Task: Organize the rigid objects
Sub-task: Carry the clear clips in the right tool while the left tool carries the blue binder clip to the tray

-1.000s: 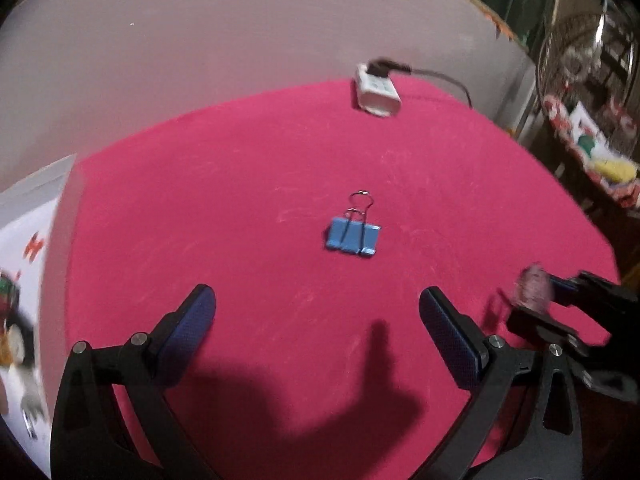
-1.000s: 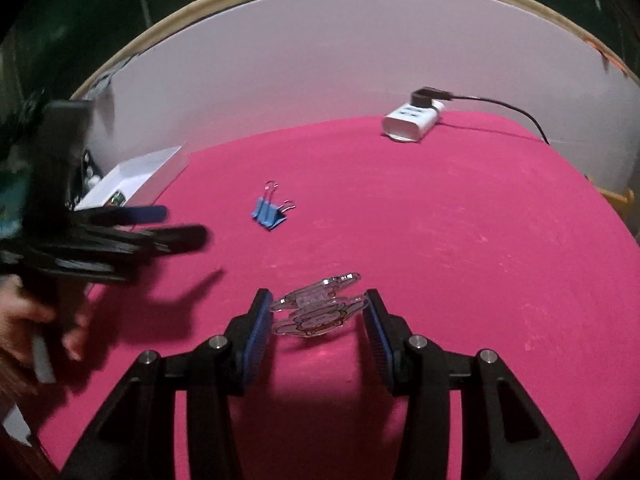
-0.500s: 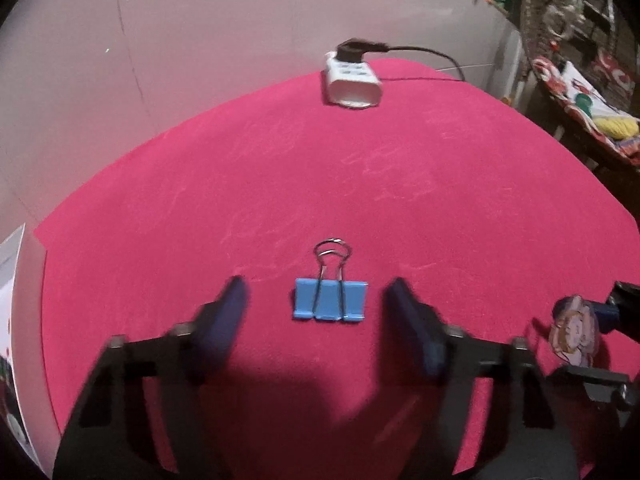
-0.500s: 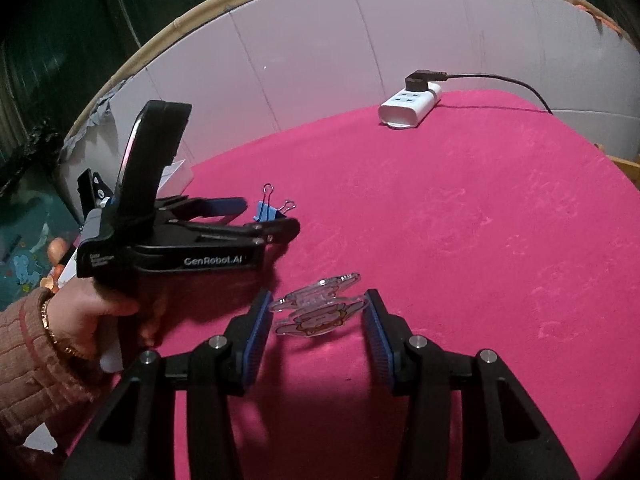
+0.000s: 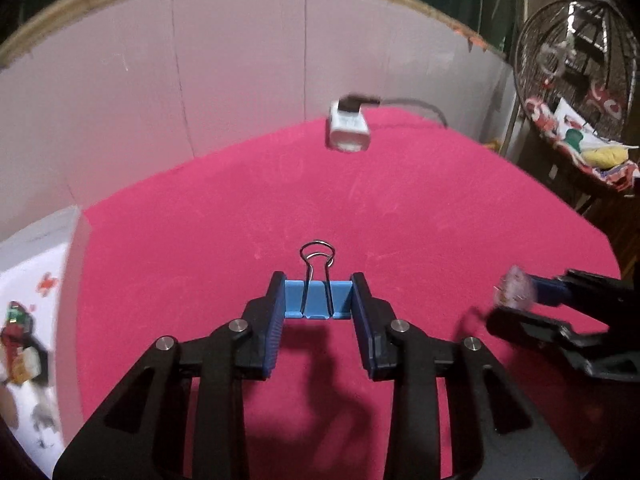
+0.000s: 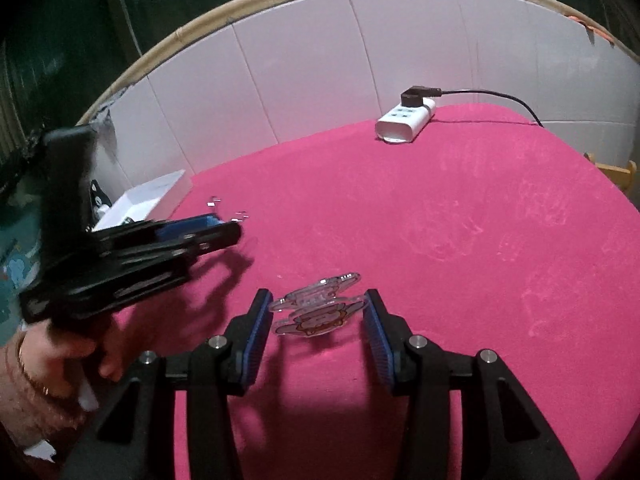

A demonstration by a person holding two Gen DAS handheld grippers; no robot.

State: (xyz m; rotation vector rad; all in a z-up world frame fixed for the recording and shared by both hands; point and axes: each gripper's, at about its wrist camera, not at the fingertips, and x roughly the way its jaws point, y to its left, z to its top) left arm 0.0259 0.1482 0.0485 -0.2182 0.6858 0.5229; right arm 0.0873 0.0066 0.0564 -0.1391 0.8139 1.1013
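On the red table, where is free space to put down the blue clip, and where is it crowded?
The red cloth is bare across its whole middle and right, from the white power strip at the wall down to the near edge. It is crowded only at the left, by the white box, where the left gripper holds the blue binder clip.

The left gripper, wide open 1 second earlier, advanced and closed its jaws onto the blue binder clip.

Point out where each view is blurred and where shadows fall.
Left wrist view: white power strip and right gripper smeared by motion, blue binder clip sharp, shadow beneath it. Right wrist view: left gripper blurred, its shadow on the pink tablecloth; clear acrylic charm crisp.
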